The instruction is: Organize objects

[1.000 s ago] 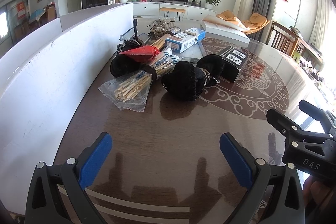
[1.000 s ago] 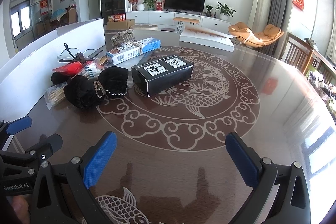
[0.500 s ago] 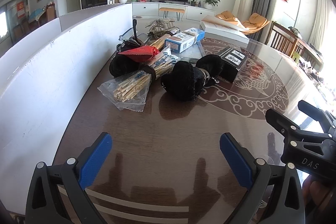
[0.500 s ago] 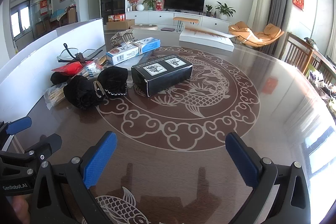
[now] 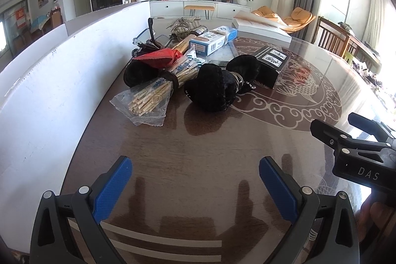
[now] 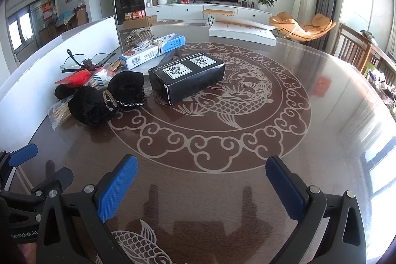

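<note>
Right now you are holding the left gripper (image 5: 195,180) low over the brown patterned table (image 5: 198,147) with its blue-padded fingers (image 5: 112,187) spread wide, gripping nothing and touching nothing. You are holding the right gripper (image 6: 201,186) the same way: fingers (image 6: 284,189) wide apart, with only bare tabletop between them.

From the left wrist view, the clutter is sitting at about 12 o'clock, well apart from the fingertips. A black fuzzy pouch (image 5: 212,90) is lying nearest, with a plastic bag of wooden sticks (image 5: 151,98) just beside it at 11 o'clock. A red packet (image 5: 158,57) is resting behind the sticks, and a blue-and-white carton (image 5: 212,40) farther back.

From the right wrist view, a black box (image 6: 188,76) is lying at 12 o'clock on the carp design, touching or nearly touching a second black pouch (image 6: 128,88) at 11 o'clock.
</note>
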Tool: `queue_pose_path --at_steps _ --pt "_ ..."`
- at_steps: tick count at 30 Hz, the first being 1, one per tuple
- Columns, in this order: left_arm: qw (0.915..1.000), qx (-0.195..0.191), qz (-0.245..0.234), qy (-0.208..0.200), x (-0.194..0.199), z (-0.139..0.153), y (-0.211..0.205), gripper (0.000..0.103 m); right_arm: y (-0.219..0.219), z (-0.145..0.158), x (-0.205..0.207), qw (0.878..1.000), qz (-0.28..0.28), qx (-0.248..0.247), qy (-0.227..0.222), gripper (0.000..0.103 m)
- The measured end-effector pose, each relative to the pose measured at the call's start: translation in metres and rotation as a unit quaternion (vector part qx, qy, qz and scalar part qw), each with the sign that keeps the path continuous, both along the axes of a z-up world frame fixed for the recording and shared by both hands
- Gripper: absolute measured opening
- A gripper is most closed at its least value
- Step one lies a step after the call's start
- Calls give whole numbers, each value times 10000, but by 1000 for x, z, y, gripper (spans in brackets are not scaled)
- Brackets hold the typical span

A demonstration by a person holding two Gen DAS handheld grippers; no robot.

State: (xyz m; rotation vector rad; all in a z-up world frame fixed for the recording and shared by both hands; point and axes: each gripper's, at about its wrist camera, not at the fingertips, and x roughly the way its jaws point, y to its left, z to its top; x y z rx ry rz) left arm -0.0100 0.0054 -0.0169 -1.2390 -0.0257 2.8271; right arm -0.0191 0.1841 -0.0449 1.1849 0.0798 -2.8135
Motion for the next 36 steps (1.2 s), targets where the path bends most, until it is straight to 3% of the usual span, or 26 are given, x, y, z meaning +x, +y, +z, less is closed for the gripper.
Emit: queue_pose_path --at_steps 8,36 --pt "10000 12 -37 24 1 1 1 103 9 -7 -7 9994 -150 -228 -213 103" --pt "9999 -2 -136 64 6 3 4 103 8 -10 -11 9993 -154 -199 -275 103"
